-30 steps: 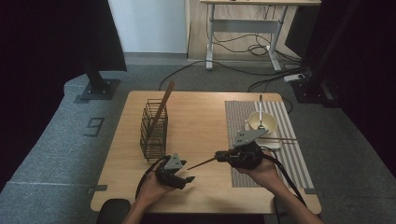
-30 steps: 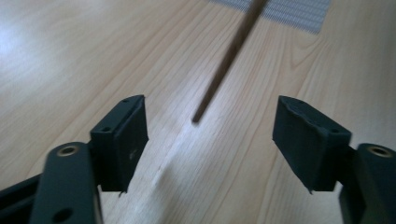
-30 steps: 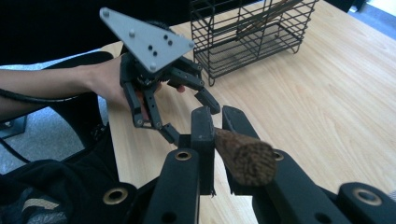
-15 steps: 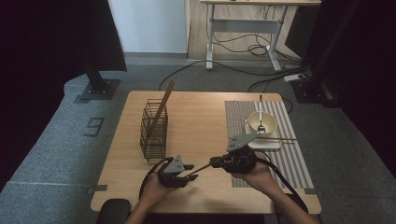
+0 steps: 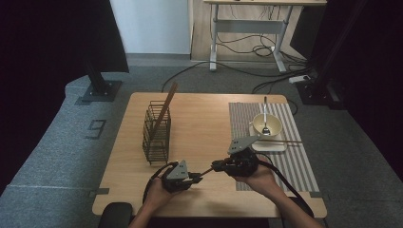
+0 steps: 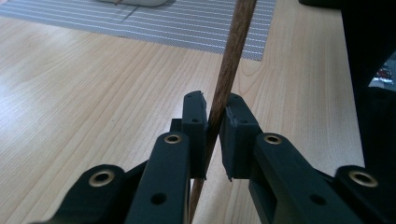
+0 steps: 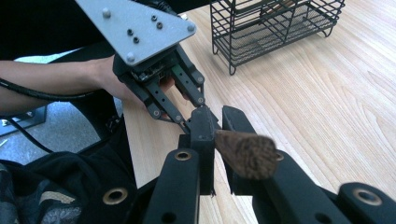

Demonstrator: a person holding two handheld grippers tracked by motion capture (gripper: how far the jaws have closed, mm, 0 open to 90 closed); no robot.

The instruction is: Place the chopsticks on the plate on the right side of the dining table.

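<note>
Chopstick (image 5: 205,171) held over the desk (image 5: 204,118), in front of the basket (image 5: 157,133) and apart from it, spanning both grippers. Left gripper (image 5: 194,178) fingers (image 6: 196,126) just closed, now pinching the stick near one end; right gripper (image 5: 217,166) fingers (image 7: 201,135) clamped on the other. Advised: confirm left hold square before easing right; keep stick level; then tip upright into basket beside the stick (image 5: 164,111) already there.

Two hands met low in the frame.
The left gripper (image 5: 196,178) had just been closing its jaws; the right gripper (image 5: 216,166) was clamped, both tips nearly touching.
</note>
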